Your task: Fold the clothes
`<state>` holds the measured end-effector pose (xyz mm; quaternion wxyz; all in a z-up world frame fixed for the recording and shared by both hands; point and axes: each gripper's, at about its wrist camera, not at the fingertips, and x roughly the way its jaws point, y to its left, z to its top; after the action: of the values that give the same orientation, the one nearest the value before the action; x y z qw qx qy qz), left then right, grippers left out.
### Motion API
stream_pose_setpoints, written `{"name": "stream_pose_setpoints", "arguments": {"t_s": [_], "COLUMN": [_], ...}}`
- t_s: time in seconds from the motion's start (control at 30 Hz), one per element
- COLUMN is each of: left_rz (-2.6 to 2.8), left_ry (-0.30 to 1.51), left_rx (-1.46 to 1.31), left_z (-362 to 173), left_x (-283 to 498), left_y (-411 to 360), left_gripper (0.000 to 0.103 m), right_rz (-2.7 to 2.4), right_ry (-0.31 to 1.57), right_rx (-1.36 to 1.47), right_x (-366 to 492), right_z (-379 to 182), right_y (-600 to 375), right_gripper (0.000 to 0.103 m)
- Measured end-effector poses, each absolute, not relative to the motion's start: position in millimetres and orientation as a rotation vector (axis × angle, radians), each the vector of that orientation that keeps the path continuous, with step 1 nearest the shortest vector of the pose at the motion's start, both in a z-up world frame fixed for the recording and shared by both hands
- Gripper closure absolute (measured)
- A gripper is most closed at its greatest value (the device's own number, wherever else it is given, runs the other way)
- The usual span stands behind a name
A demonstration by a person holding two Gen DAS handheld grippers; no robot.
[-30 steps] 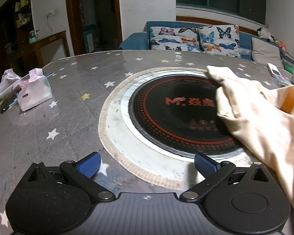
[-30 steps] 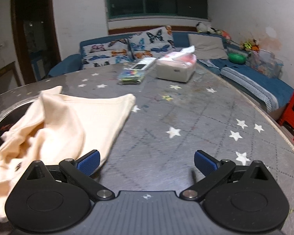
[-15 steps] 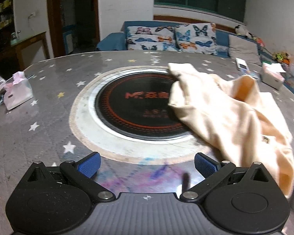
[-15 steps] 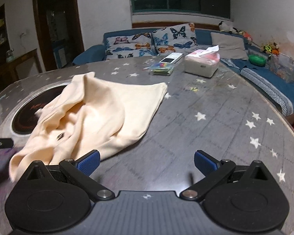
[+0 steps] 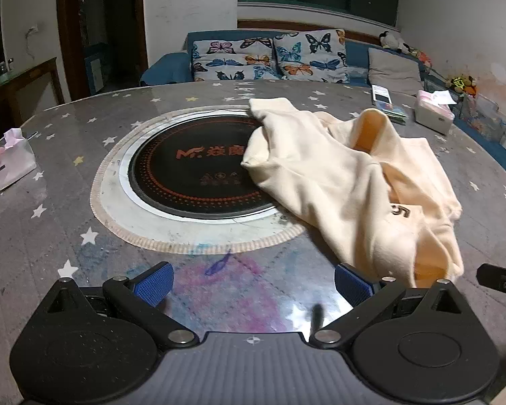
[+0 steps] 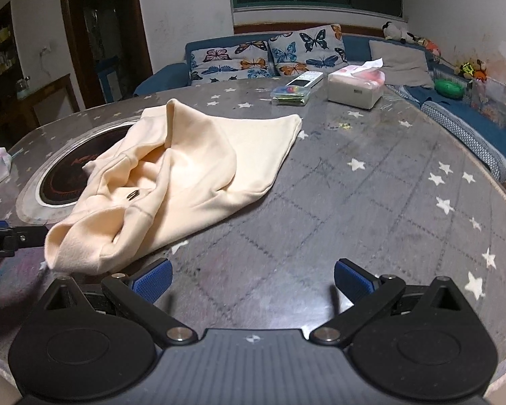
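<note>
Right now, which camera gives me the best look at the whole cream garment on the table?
The right wrist view: the cream garment lies fully in frame, crumpled, with every edge visible, from the near bunched end to its far corner. The left wrist view shows the garment larger, partly over the black cooktop, but the left gripper hides its near edge.

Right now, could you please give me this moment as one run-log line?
stage: pre-grasp | cream garment: crumpled, unfolded, partly over induction cooktop | left gripper: open, empty | right gripper: open, empty
</note>
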<state>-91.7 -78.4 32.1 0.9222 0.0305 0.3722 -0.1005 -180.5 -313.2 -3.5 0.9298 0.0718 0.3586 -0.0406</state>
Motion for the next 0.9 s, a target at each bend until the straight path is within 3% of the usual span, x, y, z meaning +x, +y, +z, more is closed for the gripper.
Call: {"name": "stream_pose_setpoints", "arguments": {"t_s": [0.9], "left_rz": [-0.264], "left_ry": [0.760], "left_rx": [0.077], "left_z": [39.6], "left_x": [-108.4], "left_y": [-91.2], "left_gripper": [0.000], "right_rz": [-0.049], "right_ry": [0.743], "right_rx": [0.138], "right_x": [-193.4], "right_z": [-3.1], "right_y": [-297.3], "right_gripper": [0.000]}}
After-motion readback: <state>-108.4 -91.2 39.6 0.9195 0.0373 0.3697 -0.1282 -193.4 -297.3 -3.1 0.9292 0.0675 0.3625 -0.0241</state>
